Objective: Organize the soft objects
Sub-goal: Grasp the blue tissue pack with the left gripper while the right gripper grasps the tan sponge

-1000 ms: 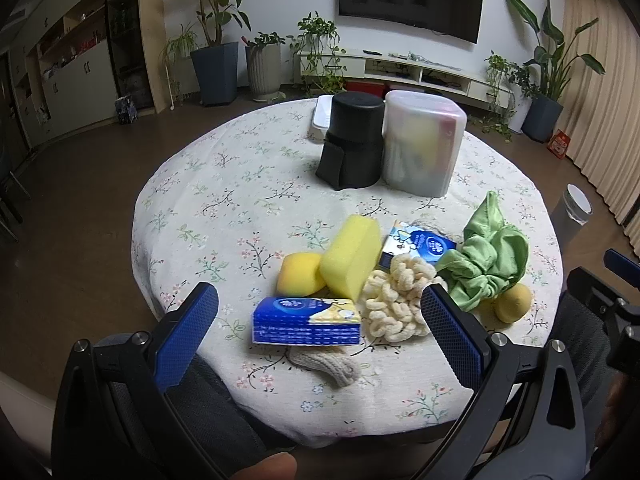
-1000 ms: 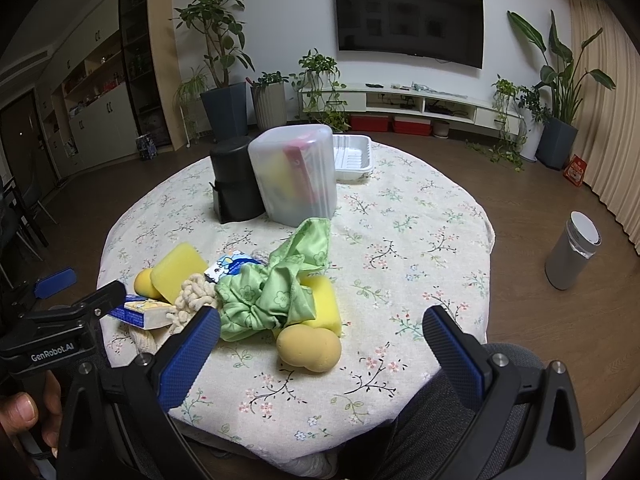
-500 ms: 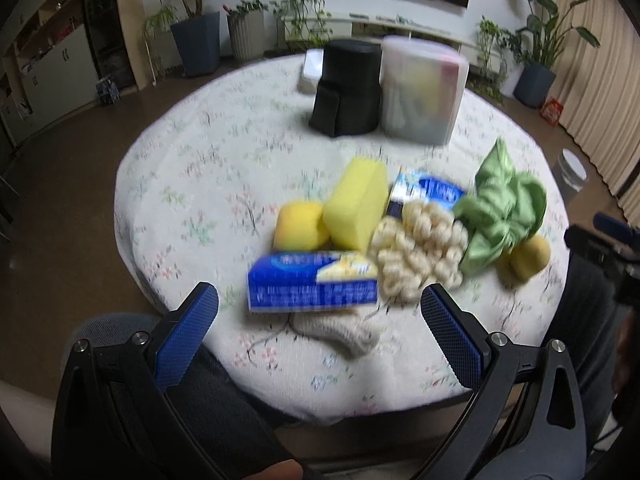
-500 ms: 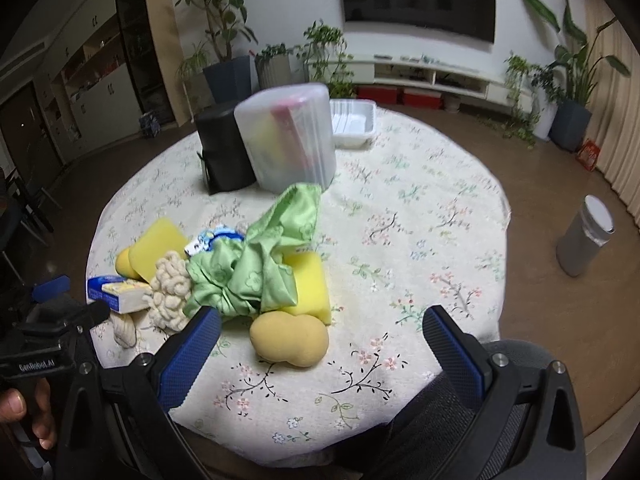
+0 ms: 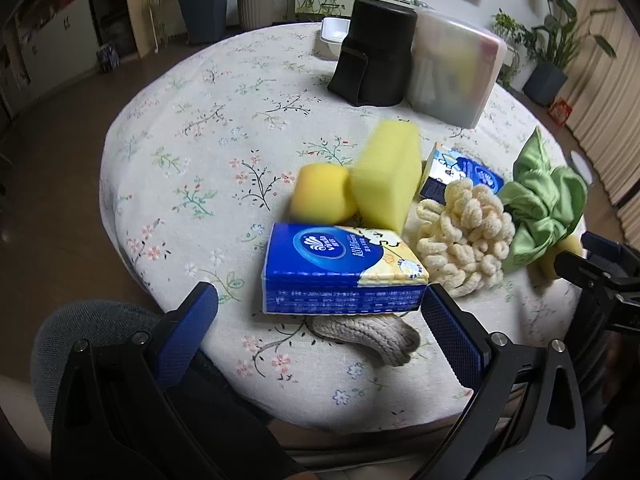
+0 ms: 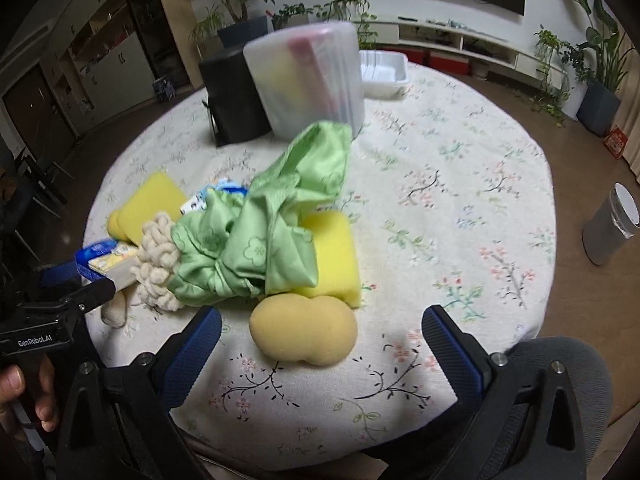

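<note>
Blue-padded fingers (image 5: 452, 332) of the left gripper (image 5: 320, 320) stand wide apart, straddling the blue rectangular tissue pack (image 5: 340, 270), whose long axis runs across the gap. The right gripper (image 6: 320, 340), equally spread, hangs near the tan peanut-shaped sponge (image 6: 303, 330), farther from that pack.

Round table (image 5: 168, 128) under a floral cloth — near the front edge sit a blue tissue pack (image 5: 340, 270), yellow sponges (image 5: 386, 182), a cream chenille mop head (image 5: 464, 236), a green cloth (image 6: 264, 232) and a tan peanut-shaped sponge (image 6: 304, 330). Further back — a black container (image 5: 374, 54), a frosted plastic bin (image 5: 454, 68) and a white tray (image 6: 382, 72).
</note>
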A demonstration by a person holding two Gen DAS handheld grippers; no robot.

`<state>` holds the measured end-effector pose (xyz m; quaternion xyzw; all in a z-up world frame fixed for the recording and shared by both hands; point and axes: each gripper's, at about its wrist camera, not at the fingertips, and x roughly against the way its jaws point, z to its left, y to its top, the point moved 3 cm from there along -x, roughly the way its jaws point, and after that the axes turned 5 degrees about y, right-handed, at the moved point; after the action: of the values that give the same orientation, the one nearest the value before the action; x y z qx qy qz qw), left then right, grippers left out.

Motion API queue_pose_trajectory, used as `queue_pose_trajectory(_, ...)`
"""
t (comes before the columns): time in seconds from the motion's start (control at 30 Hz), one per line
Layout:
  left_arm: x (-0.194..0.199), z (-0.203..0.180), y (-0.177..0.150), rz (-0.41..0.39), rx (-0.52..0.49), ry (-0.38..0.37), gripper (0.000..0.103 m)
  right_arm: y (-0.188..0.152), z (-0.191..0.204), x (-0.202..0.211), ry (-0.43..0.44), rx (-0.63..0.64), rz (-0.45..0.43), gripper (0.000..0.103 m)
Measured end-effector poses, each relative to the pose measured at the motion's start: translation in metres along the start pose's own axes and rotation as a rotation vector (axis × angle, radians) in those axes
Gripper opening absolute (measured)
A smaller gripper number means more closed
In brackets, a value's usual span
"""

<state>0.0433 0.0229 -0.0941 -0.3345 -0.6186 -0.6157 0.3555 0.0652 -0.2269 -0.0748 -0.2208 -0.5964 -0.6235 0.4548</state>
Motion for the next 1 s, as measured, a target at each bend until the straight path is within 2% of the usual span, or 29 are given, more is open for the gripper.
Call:
queue_pose_trajectory(0.17, 0.002, 0.001, 0.0, -0.011, 0.01, -0.028, 0.103, -0.002, -0.001, -0.009, 0.011, -0.014, 0.016, 0.094)
queue_pose_trajectory(0.5, -0.007, -0.004, 0.001, 0.0, -0.015, 0.009, 0.103, -0.007, -0.002, -0.023, 0.008, 0.002, 0.045, 0.081)
queue_pose_trajectory(0.9, -0.008, 0.001, 0.01, -0.023, 0.049, -0.091, 0.101, -0.002, -0.003, -0.024, 0.006, 0.013, 0.025, 0.065)
queue_pose_trajectory(0.97, -0.009, 0.003, 0.01, -0.027, 0.057, -0.103, 0.096, -0.002, -0.002, -0.024, 0.011, 0.019, 0.025, 0.061)
queue_pose_trajectory(1.0, -0.011, 0.003, 0.01, -0.016, 0.061, -0.105, 0.091, -0.002, -0.001, -0.024, 0.014, 0.021, 0.026, 0.06)
